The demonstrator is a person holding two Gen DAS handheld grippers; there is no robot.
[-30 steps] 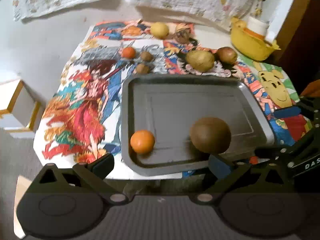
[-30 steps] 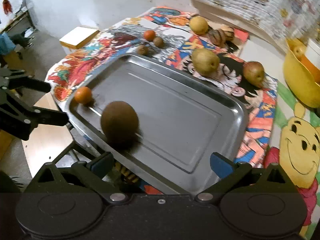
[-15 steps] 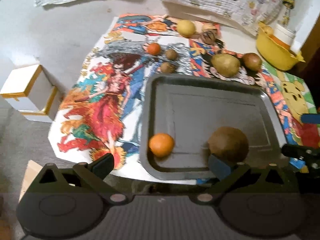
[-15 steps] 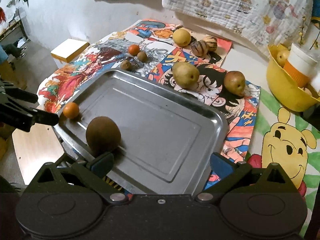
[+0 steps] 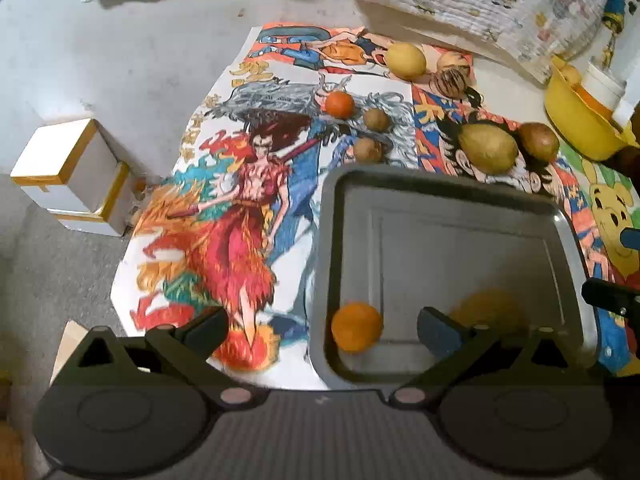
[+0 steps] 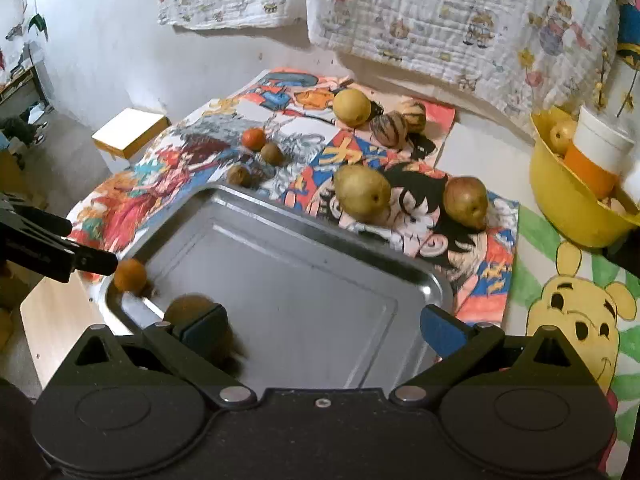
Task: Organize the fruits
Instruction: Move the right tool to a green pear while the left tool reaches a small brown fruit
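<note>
While hovering over the near rim of the metal tray [image 5: 440,216], left hand-held gripper [image 5: 322,326] spread wide, pinching nothing. Just between its fingertips and slightly ahead, small orange [image 5: 356,326] lying in the tray's near-left corner. Past the right fingertip, blurred brown round fruit [image 5: 490,310] on the tray floor, mostly hidden behind that finger. Right hand-held gripper [image 6: 322,324] likewise spread, empty, held above the same tray [image 6: 304,280] from its near edge. Touching or just behind its left fingertip, the same brown fruit [image 6: 188,306], blurred; contact not clear. Farther left, the orange [image 6: 130,275] against the tray wall, with the tip of the other gripper close beside it. Ahead of both grippers, beyond the tray's far rim on the cartoon-printed cloth [image 6: 280,148] covering the worktop: two pears [image 6: 362,194] side by side, a second orange [image 6: 254,138], two small brown fruits [image 6: 272,153], a yellow round fruit [image 6: 352,107] and two striped fruits [image 6: 389,130] at the far end. Off to the right of the right gripper, yellow bowl [image 6: 568,196] holding a cup and some fruit.
</note>
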